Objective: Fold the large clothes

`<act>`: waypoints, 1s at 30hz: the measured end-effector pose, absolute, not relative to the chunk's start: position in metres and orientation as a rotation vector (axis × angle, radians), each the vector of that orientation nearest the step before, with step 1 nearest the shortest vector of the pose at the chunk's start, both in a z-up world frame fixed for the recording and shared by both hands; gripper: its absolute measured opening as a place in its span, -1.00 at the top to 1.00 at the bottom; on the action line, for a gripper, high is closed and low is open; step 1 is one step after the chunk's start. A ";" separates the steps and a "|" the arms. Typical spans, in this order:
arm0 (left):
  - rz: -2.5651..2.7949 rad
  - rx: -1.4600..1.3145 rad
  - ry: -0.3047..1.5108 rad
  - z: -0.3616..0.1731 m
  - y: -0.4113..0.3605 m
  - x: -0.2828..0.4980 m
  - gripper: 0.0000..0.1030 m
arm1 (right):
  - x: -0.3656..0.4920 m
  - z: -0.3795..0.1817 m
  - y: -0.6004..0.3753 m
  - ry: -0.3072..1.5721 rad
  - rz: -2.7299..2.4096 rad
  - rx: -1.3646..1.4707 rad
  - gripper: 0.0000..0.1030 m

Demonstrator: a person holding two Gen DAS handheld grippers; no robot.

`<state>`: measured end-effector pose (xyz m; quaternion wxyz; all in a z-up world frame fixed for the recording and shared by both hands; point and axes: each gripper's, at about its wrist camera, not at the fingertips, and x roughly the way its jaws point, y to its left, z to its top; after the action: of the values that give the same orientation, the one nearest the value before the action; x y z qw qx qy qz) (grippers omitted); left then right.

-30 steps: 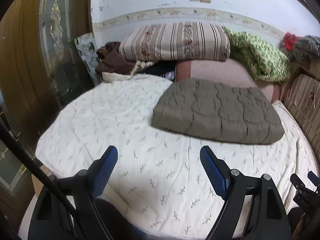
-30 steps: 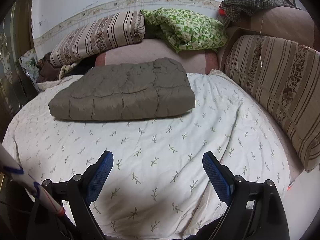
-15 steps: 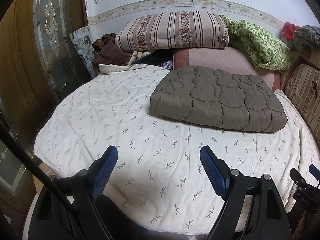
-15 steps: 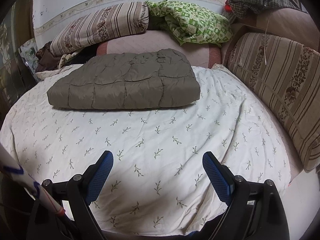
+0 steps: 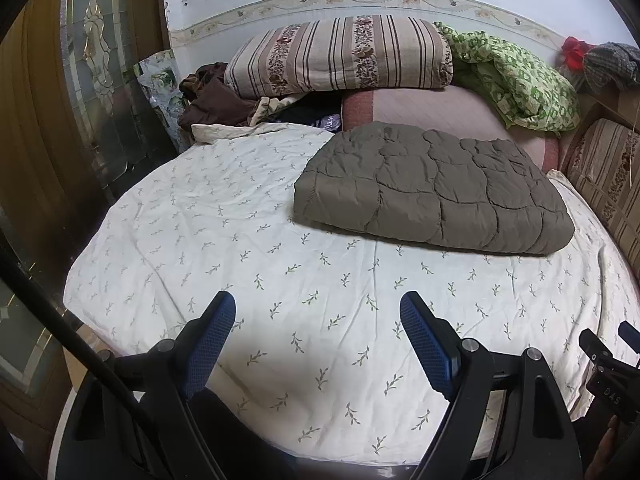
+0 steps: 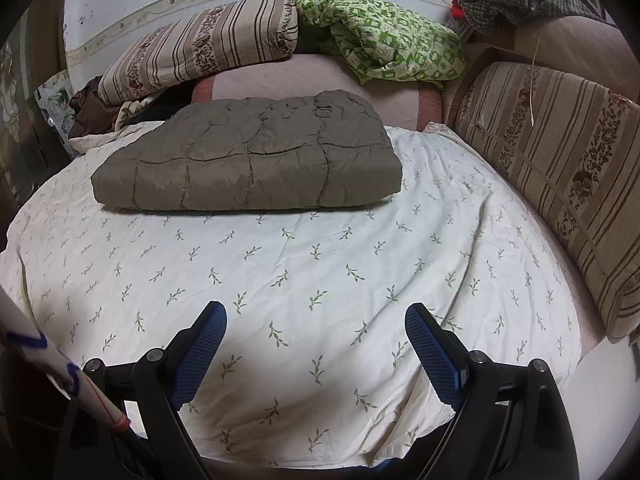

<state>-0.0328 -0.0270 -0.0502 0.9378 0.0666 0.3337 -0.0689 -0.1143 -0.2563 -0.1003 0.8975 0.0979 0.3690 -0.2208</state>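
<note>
text: "DAS" showing faintly | on: black gripper part (image 5: 610,390) at lower right edge of left wrist view | rest of marking cut off | right wrist view: nothing readable showing

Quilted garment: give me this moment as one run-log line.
grey-brown quilted garment: folded, on bed sheet | left gripper: open, empty | right gripper: open, empty | contact: none
</note>
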 end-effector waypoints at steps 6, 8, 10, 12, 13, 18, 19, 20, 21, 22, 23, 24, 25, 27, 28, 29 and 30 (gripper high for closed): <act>-0.153 0.127 0.714 -0.057 -0.026 -0.029 -0.62 | -0.113 -0.103 -0.255 0.774 -0.451 0.202 -0.81; -0.159 0.118 0.732 -0.060 -0.025 -0.027 -0.62 | -0.113 -0.104 -0.255 0.776 -0.452 0.202 -0.81; -0.164 0.111 0.750 -0.064 -0.025 -0.025 -0.62 | -0.112 -0.104 -0.254 0.777 -0.453 0.202 -0.81; -0.170 0.103 0.765 -0.066 -0.024 -0.023 -0.62 | -0.112 -0.105 -0.254 0.781 -0.453 0.201 -0.81; -0.173 0.099 0.774 -0.068 -0.023 -0.022 -0.62 | -0.112 -0.105 -0.254 0.783 -0.452 0.202 -0.81; -0.176 0.098 0.793 -0.074 -0.023 -0.019 -0.62 | -0.110 -0.108 -0.253 0.791 -0.450 0.199 -0.81; -0.176 0.098 0.798 -0.075 -0.023 -0.018 -0.62 | -0.110 -0.108 -0.253 0.792 -0.449 0.198 -0.81; -0.177 0.098 0.802 -0.076 -0.024 -0.017 -0.62 | -0.109 -0.108 -0.253 0.793 -0.449 0.196 -0.81; -0.177 0.098 0.806 -0.078 -0.024 -0.017 -0.62 | -0.109 -0.108 -0.252 0.795 -0.450 0.195 -0.81; -0.177 0.099 0.809 -0.078 -0.024 -0.016 -0.62 | -0.108 -0.109 -0.252 0.796 -0.450 0.194 -0.81; -0.176 0.099 0.813 -0.079 -0.024 -0.015 -0.62 | -0.108 -0.109 -0.252 0.797 -0.450 0.193 -0.81; -0.176 0.099 0.815 -0.080 -0.024 -0.015 -0.62 | -0.108 -0.109 -0.252 0.798 -0.451 0.194 -0.81; -0.175 0.099 0.820 -0.081 -0.024 -0.014 -0.62 | -0.108 -0.109 -0.252 0.799 -0.452 0.194 -0.81; -0.176 0.098 0.827 -0.083 -0.023 -0.012 -0.62 | -0.108 -0.110 -0.252 0.802 -0.454 0.196 -0.81; -0.176 0.097 0.830 -0.084 -0.022 -0.011 -0.62 | -0.108 -0.110 -0.252 0.803 -0.456 0.197 -0.81; -0.175 0.096 0.833 -0.085 -0.022 -0.010 -0.62 | -0.107 -0.110 -0.253 0.803 -0.457 0.197 -0.81; -0.176 0.097 0.834 -0.085 -0.022 -0.010 -0.62 | -0.107 -0.110 -0.253 0.804 -0.458 0.197 -0.81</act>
<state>-0.0097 -0.0217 -0.0853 0.9094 0.0468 0.4045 -0.0852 -0.1070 -0.2527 -0.1098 0.8902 0.0950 0.3873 -0.2204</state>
